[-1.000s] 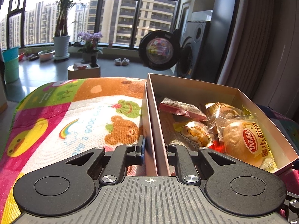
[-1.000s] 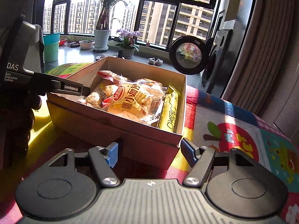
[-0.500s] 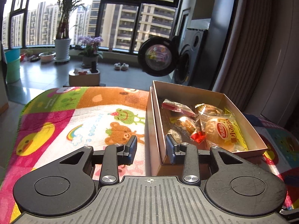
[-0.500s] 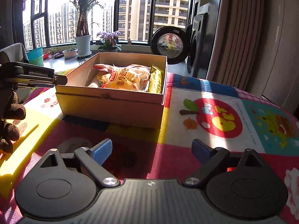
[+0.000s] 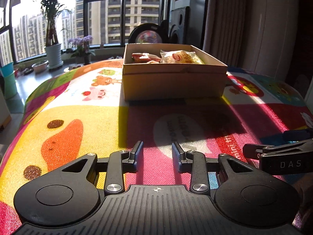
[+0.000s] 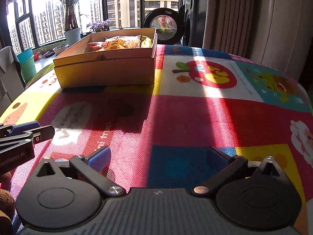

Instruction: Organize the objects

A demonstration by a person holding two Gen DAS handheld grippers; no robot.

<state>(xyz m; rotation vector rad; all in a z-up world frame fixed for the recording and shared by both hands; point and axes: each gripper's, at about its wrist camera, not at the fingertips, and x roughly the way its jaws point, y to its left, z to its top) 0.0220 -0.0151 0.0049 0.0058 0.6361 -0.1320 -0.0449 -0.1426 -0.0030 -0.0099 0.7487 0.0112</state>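
Observation:
A brown cardboard box [image 5: 172, 82] [image 6: 105, 72] stands on the colourful cartoon mat [image 5: 78, 117] [image 6: 195, 117], far ahead of both grippers. It holds several wrapped snacks, among them a bun in a clear packet [image 5: 182, 57] [image 6: 115, 44] and a red packet [image 5: 143, 56]. My left gripper [image 5: 157, 151] is open low over the mat with nothing between its fingers. My right gripper [image 6: 159, 155] is spread wide open and empty too. The right gripper's side shows at the left view's right edge; the left gripper's side shows at the right view's left edge.
Beyond the table are big windows, a tall potted plant [image 5: 52, 56], purple flowers [image 6: 97, 26], a teal bucket [image 6: 27, 63], a black washing machine [image 6: 162, 26] and beige curtains [image 6: 244, 19]. The mat curves down at the table's edges.
Both grippers have pulled back from the box toward the near edge of the table. The left one let go of the box's side wall and opened wider; the right opened wider.

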